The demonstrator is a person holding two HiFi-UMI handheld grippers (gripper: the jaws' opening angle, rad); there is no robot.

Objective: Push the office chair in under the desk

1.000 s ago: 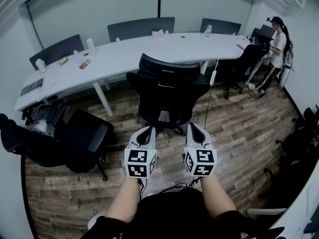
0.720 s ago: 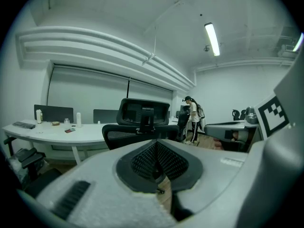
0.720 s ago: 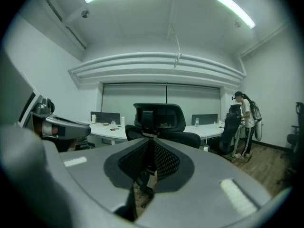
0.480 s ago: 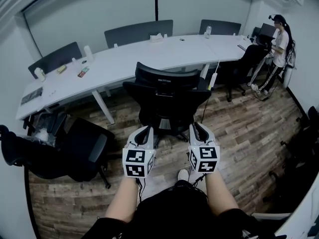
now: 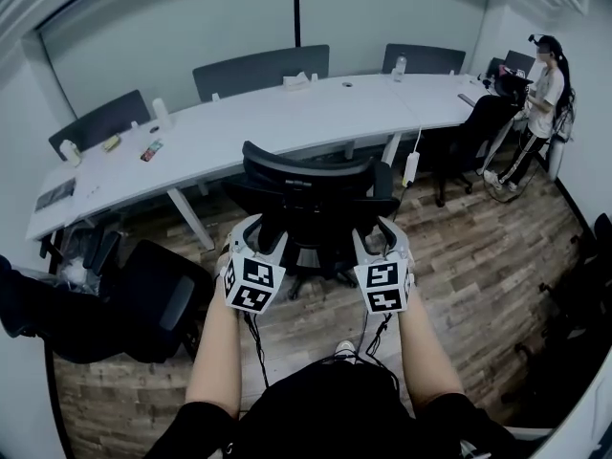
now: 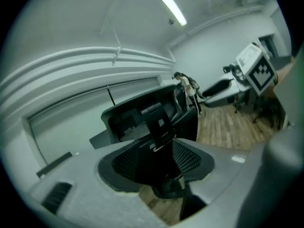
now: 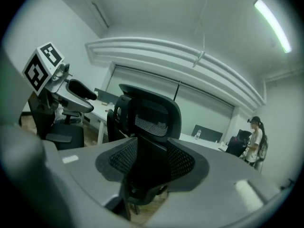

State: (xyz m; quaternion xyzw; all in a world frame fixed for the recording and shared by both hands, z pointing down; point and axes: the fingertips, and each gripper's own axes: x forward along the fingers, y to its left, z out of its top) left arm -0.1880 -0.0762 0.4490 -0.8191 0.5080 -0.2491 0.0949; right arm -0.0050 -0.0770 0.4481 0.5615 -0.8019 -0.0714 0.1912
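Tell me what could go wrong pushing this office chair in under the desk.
The cable hanging from the desk just right of the office chair could snag an armrest or wheel. The left gripper and right gripper jaws are opening, with the chair back ahead but nothing clamped, so an uneven push might swivel the chair toward the slanted desk leg.

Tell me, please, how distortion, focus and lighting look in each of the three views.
Head view: fisheye bows the white desk, corners darken, office chair sharp. Left gripper view: ceiling light glares, round black border, near foreground blurred. Right gripper view: chair in focus, foreground soft, even greenish light.
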